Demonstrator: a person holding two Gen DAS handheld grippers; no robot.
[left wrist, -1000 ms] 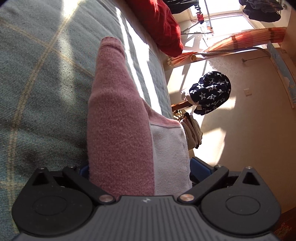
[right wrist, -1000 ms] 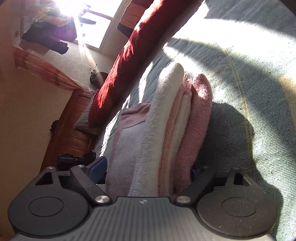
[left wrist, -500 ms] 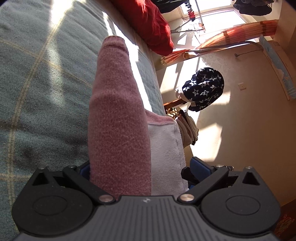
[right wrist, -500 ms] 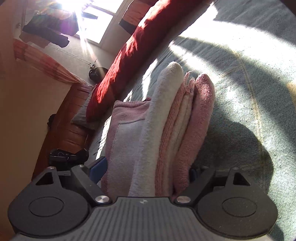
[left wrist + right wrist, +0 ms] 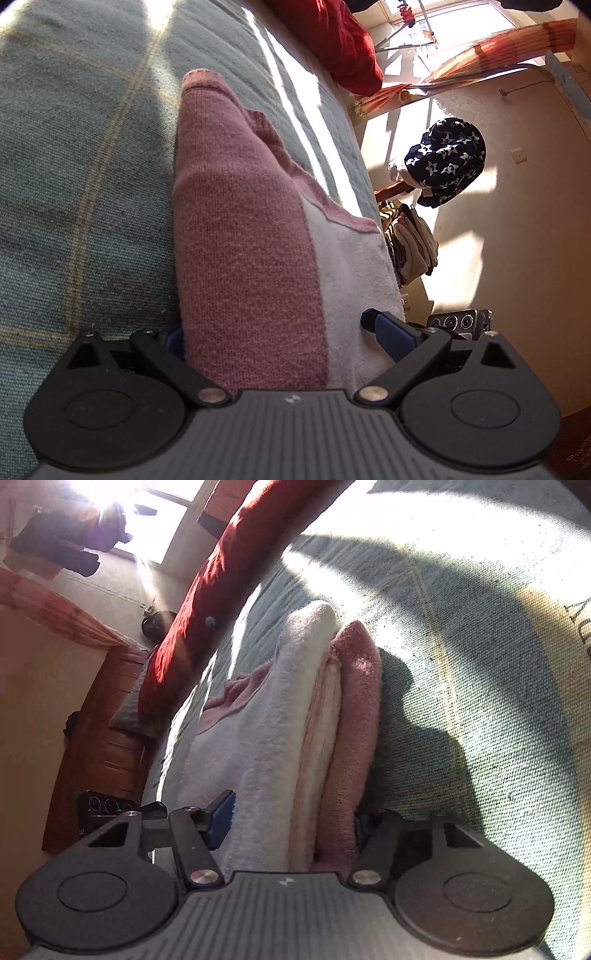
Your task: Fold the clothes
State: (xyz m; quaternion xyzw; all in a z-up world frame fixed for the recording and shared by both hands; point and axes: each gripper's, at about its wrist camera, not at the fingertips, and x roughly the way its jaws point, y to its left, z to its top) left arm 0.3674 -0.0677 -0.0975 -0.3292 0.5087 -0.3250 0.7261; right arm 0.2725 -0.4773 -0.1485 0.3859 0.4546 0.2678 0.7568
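Observation:
A folded stack of pink and white knitwear (image 5: pixel 251 229) lies on the green checked bed cover (image 5: pixel 74 147). My left gripper (image 5: pixel 277 332) straddles one end of it. Its right blue finger (image 5: pixel 388 332) presses the white side, while its left finger is mostly hidden behind the pink fold. The right wrist view shows the same stack (image 5: pixel 295 720) edge on, as white, pale pink and darker pink layers. My right gripper (image 5: pixel 291 819) is closing on that end, with its blue pad (image 5: pixel 221 812) against the white layer and the other finger against the pink one.
A red pillow (image 5: pixel 207 602) lies along the bed's far side, beyond the stack. Off the bed edge are a star-patterned dark garment (image 5: pixel 447 158), a pile of light clothes (image 5: pixel 413 240) and a wooden bed frame (image 5: pixel 107 738). Bright sun streams through the window.
The right gripper's jaws have narrowed onto the stack and its blue pad now touches the white layer. In the left wrist view the right finger has moved slightly inward against the cloth.

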